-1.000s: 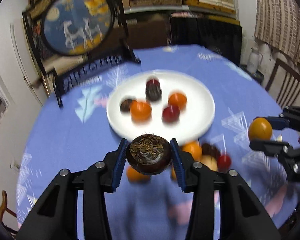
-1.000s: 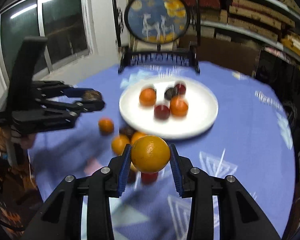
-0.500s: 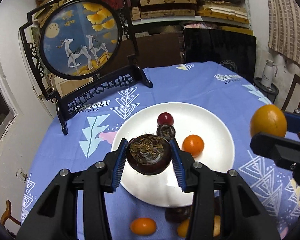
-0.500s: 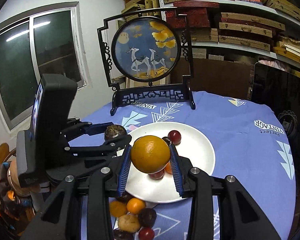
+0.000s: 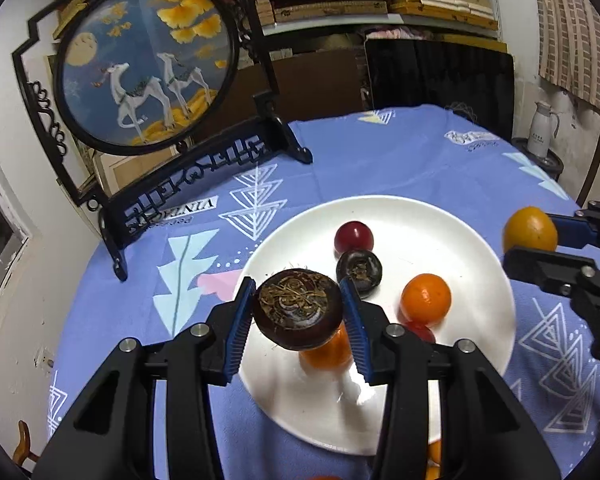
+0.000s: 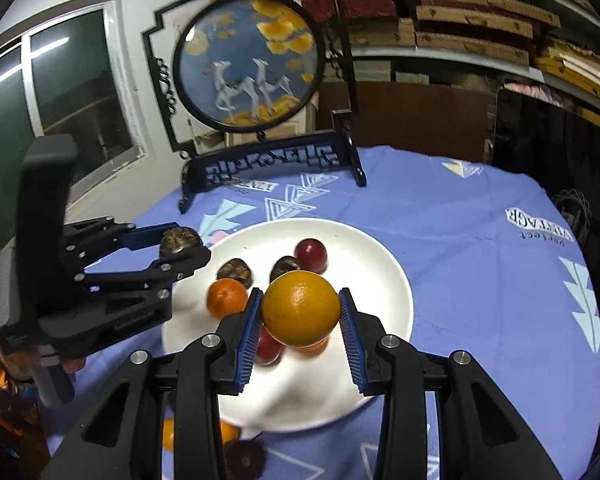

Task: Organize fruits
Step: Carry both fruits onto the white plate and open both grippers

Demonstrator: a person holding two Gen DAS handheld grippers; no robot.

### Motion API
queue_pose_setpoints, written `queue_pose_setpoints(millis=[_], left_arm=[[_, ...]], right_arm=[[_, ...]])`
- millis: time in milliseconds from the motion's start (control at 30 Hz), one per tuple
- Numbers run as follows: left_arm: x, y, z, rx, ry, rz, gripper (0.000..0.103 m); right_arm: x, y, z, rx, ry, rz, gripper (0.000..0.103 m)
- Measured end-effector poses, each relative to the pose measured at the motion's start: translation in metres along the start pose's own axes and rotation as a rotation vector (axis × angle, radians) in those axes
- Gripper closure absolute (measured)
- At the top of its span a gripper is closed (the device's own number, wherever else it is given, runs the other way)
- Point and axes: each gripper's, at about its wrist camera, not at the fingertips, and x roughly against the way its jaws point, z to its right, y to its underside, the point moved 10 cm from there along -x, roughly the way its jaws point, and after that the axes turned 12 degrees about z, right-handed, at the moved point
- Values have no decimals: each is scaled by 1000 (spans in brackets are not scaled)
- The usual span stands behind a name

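Both grippers have travelled forward from the loose pile at the table's near edge and now hang over the white plate (image 5: 452, 216), each carrying a fruit, so the delivery leg looks nearly over and only the lowering and letting go remain. Left gripper (image 5: 298, 312) is clamped on a dark brown mangosteen (image 5: 298, 310), blue pads pressing its sides, poised above the plate's 8 o'clock rim; right gripper (image 6: 300, 312) is clamped just as firmly on one yellow-orange orange (image 6: 300, 308), held above the plate's near middle. Nearest, off the plate at 6 o'clock, the right wrist view shows leftovers on the cloth: two orange fruits partly hidden behind the fingers and one dark fruit (image 6: 244, 458); others may be out of sight. On the plate I count six: two small tangerines, one (image 6: 227, 297) at 9 o'clock and one tucked under the held orange, two red plums, one (image 6: 311, 255) at 12 o'clock and one beneath the right fingers, and two dark mangosteens (image 6: 235, 270) side by side between centre and 11 o'clock. Farther off, at 12 o'clock on the blue tablecloth (image 6: 480, 240), stands one round deer screen (image 6: 248, 68).
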Motion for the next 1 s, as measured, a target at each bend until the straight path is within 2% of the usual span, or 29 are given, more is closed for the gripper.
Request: queue_pose_setpoints(millis=[233, 667, 733, 767, 800, 1000], left_arm=[[-18, 4, 7, 1, 20, -19, 61], [-42, 7, 7, 12, 7, -51, 60], [-45, 7, 6, 13, -3, -54, 55], [-46, 6, 5, 15, -6, -55, 47], [-45, 5, 4, 17, -14, -48, 44], [-28, 9, -10, 41, -9, -33, 43]], right_arm=[[-22, -3, -3, -6, -21, -5, 65], [-51, -3, 6, -27, 4, -33, 65], [-57, -1, 7, -35, 2, -52, 63], [-60, 0, 9, -36, 6, -64, 61], [-62, 1, 12, -38, 20, -66, 57], [-38, 5, 17, -75, 9, -46, 57]])
